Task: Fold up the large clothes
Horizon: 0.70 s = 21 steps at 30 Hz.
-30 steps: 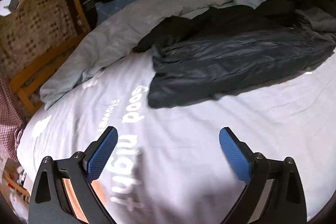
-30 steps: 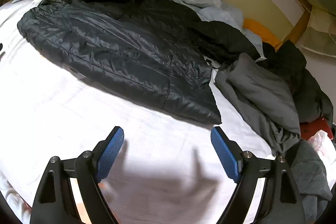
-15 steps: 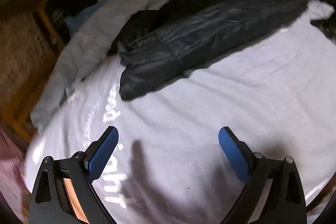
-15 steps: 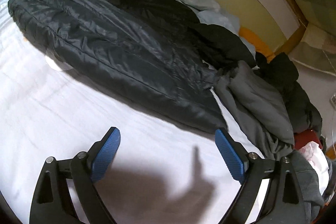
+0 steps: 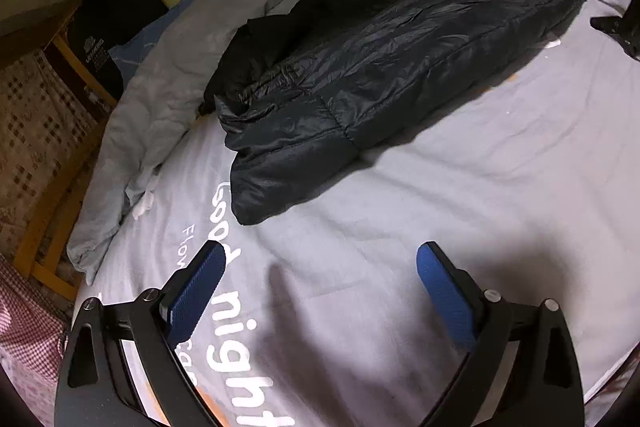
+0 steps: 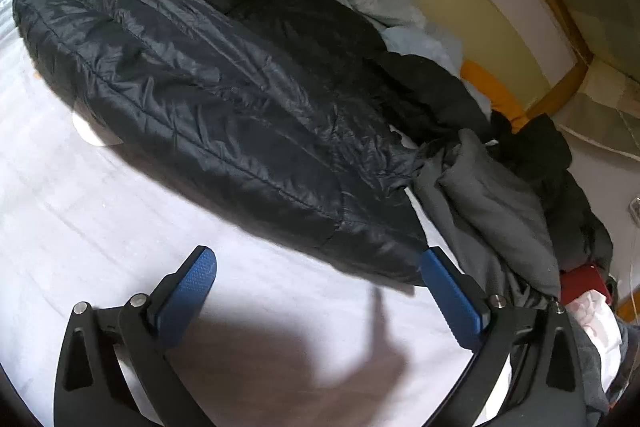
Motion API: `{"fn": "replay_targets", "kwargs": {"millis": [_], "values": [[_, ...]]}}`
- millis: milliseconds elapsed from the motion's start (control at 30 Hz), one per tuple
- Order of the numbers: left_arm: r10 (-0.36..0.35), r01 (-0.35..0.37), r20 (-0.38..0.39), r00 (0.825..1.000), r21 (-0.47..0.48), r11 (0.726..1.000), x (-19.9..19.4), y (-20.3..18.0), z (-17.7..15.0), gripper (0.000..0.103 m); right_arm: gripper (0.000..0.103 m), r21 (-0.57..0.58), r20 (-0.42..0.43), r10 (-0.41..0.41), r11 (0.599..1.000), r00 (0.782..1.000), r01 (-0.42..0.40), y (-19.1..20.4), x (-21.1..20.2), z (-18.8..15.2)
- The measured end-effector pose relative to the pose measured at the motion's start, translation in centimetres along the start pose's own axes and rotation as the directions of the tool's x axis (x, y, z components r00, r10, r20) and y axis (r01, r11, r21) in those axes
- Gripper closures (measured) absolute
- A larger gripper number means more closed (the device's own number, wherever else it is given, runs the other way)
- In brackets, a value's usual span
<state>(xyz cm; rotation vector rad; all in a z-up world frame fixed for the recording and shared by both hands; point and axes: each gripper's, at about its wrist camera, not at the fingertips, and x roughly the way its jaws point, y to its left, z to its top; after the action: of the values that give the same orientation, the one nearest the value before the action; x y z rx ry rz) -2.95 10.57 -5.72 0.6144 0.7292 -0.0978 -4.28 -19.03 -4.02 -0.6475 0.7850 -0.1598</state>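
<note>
A dark navy puffer jacket (image 5: 400,67) lies stretched out across the white bed sheet (image 5: 460,187). My left gripper (image 5: 320,255) hovers over the sheet a little short of the jacket's near end, open, with nothing between its blue pads. In the right wrist view the same jacket (image 6: 220,99) fills the upper middle. My right gripper (image 6: 316,259) sits just before its near edge with jaws wide and still opening, only bare sheet between them. Its right fingertip (image 6: 434,267) is close beside the jacket's lower corner; I cannot tell whether it touches.
A crumpled grey duvet (image 5: 180,67) runs along the far side of the bed. A grey garment (image 6: 492,203) and darker clothes are piled to the jacket's right, with a red item (image 6: 580,279) beyond. A wooden bed frame (image 5: 44,227) borders the left. White lettering (image 5: 240,327) marks the sheet.
Both grippers have come closer to the jacket, which looms larger in both views. The left view has rolled, tilting the scene. The right jaws stand slightly wider.
</note>
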Motion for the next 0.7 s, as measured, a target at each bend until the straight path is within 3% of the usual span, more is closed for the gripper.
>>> {"fn": "replay_targets", "kwargs": {"millis": [133, 267, 367, 467, 533, 600, 667, 700], "values": [[0.031, -0.031, 0.022, 0.999, 0.002, 1.000, 0.3, -0.2, 0.4, 0.006, 0.000, -0.025, 0.013, 0.004, 1.000, 1.000, -0.003, 0.2, 0.3, 0.3], [0.040, -0.041, 0.038, 0.998, 0.017, 0.999, 0.7, -0.2, 0.7, 0.004, 0.000, -0.097, 0.074, -0.045, 0.994, 0.996, 0.052, 0.7, 0.7, 0.7], [0.049, -0.051, 0.046, 0.998, 0.028, 0.998, 1.2, -0.1, 1.5, 0.004, 0.000, -0.081, 0.061, -0.049, 0.995, 0.997, 0.054, -0.1, 1.6, 1.3], [0.016, -0.017, 0.027, 1.000, 0.041, 0.999, 2.1, -0.1, 2.5, 0.004, 0.004, -0.055, 0.019, 0.014, 0.998, 1.000, -0.013, -0.9, 2.6, 1.5], [-0.038, 0.038, 0.001, 0.999, 0.029, 0.999, 2.7, 0.5, 3.4, 0.004, 0.014, -0.023, 0.000, 0.087, 0.996, 0.996, -0.087, -1.5, 2.9, 1.6], [-0.026, 0.025, 0.022, 0.999, 0.059, 0.998, 3.1, 0.6, 4.4, 0.004, 0.019, -0.019, 0.003, 0.105, 0.994, 0.994, -0.105, -1.9, 3.1, 1.5], [0.000, -0.004, 0.033, 0.999, 0.130, 0.992, 3.7, 0.1, 5.4, 0.013, 0.026, -0.041, 0.011, 0.089, 0.995, 0.996, -0.088, -1.8, 3.2, 1.4], [0.006, -0.010, 0.026, 1.000, 0.160, 0.987, 4.1, -0.3, 5.8, 0.028, 0.033, -0.054, 0.014, 0.084, 0.995, 0.996, -0.083, -1.7, 3.3, 1.4]]}}
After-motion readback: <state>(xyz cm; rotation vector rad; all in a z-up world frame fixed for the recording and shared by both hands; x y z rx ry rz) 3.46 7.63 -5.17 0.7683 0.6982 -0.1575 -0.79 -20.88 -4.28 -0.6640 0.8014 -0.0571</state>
